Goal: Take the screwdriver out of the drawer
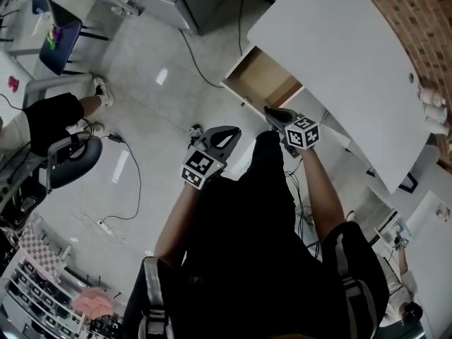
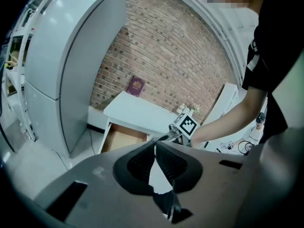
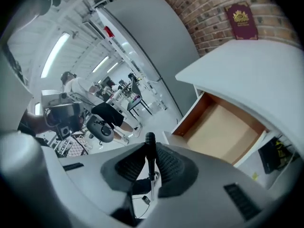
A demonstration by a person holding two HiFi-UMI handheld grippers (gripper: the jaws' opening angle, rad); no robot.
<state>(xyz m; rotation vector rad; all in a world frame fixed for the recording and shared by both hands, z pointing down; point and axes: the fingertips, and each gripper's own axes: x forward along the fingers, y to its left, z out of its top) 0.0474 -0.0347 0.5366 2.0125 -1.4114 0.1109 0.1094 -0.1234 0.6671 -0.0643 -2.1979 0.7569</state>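
Observation:
In the right gripper view my right gripper point(image 3: 150, 148) is shut on the screwdriver point(image 3: 150, 144). Its black handle sticks up between the pads and its thin metal shaft runs down behind them. The gripper hovers outside the open wooden drawer point(image 3: 223, 127), which looks bare inside. From the head view the right gripper point(image 1: 277, 114) is just in front of the drawer point(image 1: 263, 78), under the white table point(image 1: 339, 55). My left gripper point(image 1: 223, 137) hangs over the floor to its left. Its pads point(image 2: 155, 148) meet at the tips with nothing between them.
A red book point(image 3: 242, 15) leans on the brick wall at the back of the table. A tall grey cabinet point(image 2: 71, 75) stands left of the drawer. An office chair point(image 1: 70, 162), floor cables point(image 1: 113, 224) and a seated person's leg point(image 1: 60, 115) lie to the left.

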